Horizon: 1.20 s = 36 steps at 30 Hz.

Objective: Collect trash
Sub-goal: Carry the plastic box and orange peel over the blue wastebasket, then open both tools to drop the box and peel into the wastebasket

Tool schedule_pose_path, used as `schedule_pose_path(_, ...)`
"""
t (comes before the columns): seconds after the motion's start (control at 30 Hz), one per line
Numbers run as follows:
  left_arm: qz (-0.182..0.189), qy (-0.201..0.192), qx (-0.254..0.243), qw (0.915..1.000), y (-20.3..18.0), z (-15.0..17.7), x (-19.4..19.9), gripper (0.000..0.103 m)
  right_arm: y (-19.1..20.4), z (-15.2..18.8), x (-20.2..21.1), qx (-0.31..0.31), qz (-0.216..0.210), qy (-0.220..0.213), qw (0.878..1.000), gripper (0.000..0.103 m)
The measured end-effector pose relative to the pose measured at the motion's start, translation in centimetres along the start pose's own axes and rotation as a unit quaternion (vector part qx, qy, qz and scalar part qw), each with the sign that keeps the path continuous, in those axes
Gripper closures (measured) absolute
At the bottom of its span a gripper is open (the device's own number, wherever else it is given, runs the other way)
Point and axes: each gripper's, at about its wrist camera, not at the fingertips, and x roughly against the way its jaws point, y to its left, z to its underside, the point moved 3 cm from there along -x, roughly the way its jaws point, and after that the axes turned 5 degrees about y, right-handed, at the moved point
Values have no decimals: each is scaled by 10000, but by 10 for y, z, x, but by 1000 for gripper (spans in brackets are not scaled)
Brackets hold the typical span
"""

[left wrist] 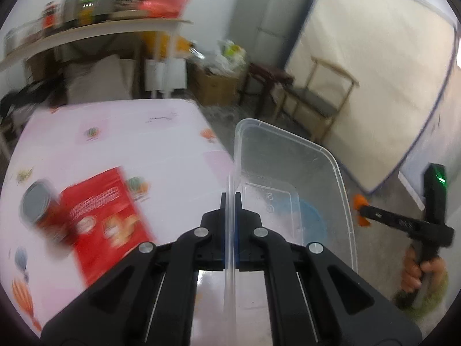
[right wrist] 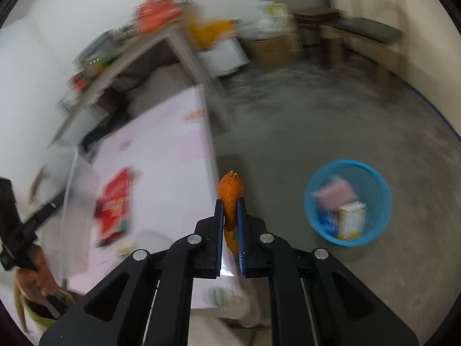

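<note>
Left gripper (left wrist: 230, 199) clamps the clear, light, flexible plastic container (left wrist: 291, 184) by its rim; right gripper (right wrist: 230, 204) pinches soft orange peel (right wrist: 230, 199), blue plastic basket (right wrist: 374, 230) at three o'clock.

A pale pink table (left wrist: 115, 150) bears a red box (left wrist: 106, 216) with a red can (left wrist: 40, 210) just beside it, both blurred. Behind stand a cluttered shelf (left wrist: 95, 28), a mattress (left wrist: 374, 80) against the wall, and possibly a wooden chair (left wrist: 319, 95).

Black two-finger grippers (left wrist: 230, 199); silver pivot screws (right wrist: 194, 239); blue finger pads (right wrist: 241, 230)
</note>
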Motion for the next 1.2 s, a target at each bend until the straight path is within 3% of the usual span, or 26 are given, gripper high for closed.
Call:
schedule_pose_path(0.13, 158, 679, -491, 9964, -54, -18, -70, 101, -71, 16, -20, -824, 117, 196, 9963, 94)
schedule_pose_path(0.33, 299, 1742, -879, 9803, -137, -29, -176, 101, -149, 33, -54, -1757, 181, 476, 9831, 94)
schedule_pose_path(0.53, 552, 2472, -682, 9650, -192, -29, -268, 101, -192, 39, -63, -2239, 186, 468, 9733, 94)
schedule_pose_path(0.67, 848, 2789, -179, 9564, -210, -23, -311, 64, -211, 43, -67, -2384, 254, 540, 9693, 94)
schedule_pose_path(0.9, 979, 2696, -65, 9580, -199, -9, -285, 54, -230, 50, -77, -2464, 259, 654, 9666, 94)
schedule_pose_path(1.2, 819, 1774, -35, 9807, -147, -18, -174, 37, -215, 26, -98, -2179, 128, 699, 9734, 94)
